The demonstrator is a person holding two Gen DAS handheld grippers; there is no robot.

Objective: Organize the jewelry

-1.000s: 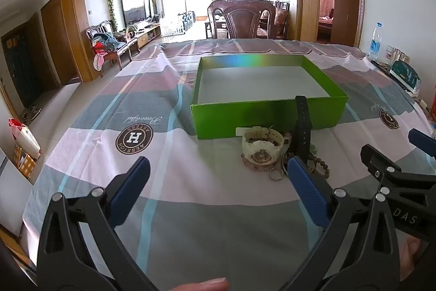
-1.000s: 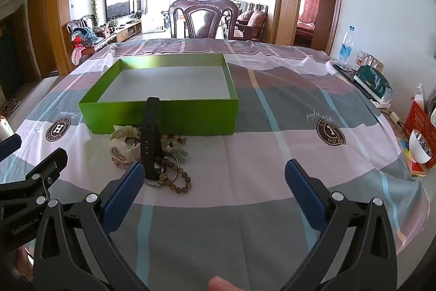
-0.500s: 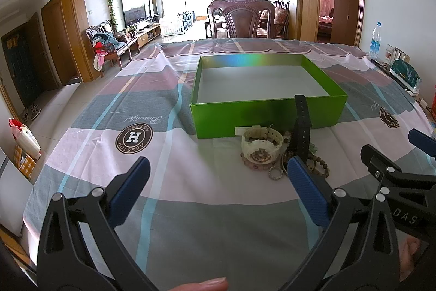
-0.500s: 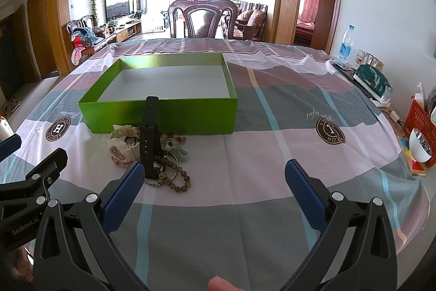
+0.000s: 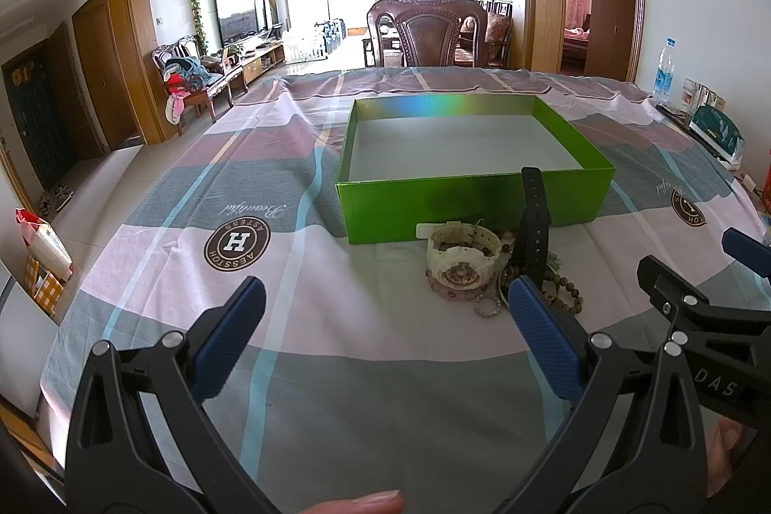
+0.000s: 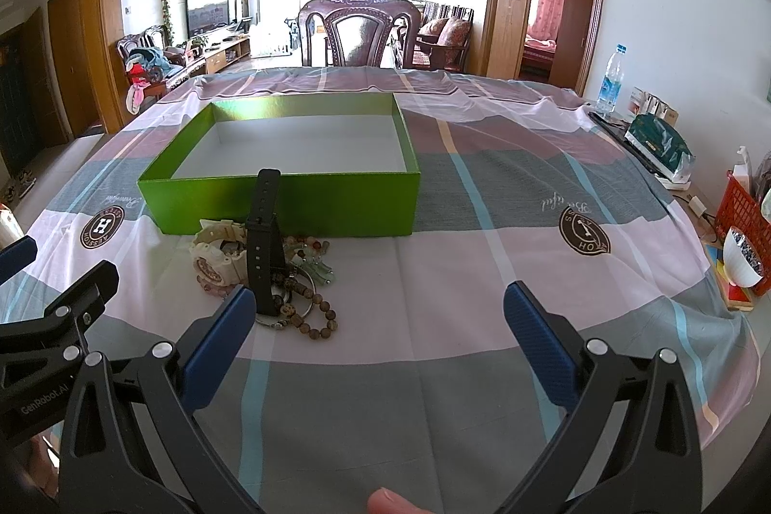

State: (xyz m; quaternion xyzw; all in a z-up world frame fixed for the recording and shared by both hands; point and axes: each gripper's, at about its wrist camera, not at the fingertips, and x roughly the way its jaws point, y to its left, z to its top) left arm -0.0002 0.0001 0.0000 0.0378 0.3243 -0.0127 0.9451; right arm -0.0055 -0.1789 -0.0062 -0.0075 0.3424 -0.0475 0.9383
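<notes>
An empty green box (image 5: 474, 203) (image 6: 289, 203) stands on the striped tablecloth. Against its near wall lies a jewelry pile: a cream watch (image 5: 460, 251) (image 6: 214, 256), a black watch (image 5: 532, 227) (image 6: 262, 244) with its strap standing up, brown bead bracelets (image 5: 564, 295) (image 6: 315, 316), a metal ring (image 5: 487, 304) and pale green beads (image 6: 313, 261). My left gripper (image 5: 383, 323) is open and empty, short of the pile and to its left. My right gripper (image 6: 378, 326) is open and empty, right of the pile. Each gripper shows at the edge of the other's view.
A water bottle (image 6: 609, 80), a green packet (image 6: 660, 145) and a red basket (image 6: 744, 220) with a bowl (image 6: 742, 258) sit along the table's right edge. A wooden chair (image 6: 359, 27) stands behind the far edge. The floor drops off at the left.
The views have shifted very slightly; the pile and box look a touch closer. Both grippers stay open and nothing was touched.
</notes>
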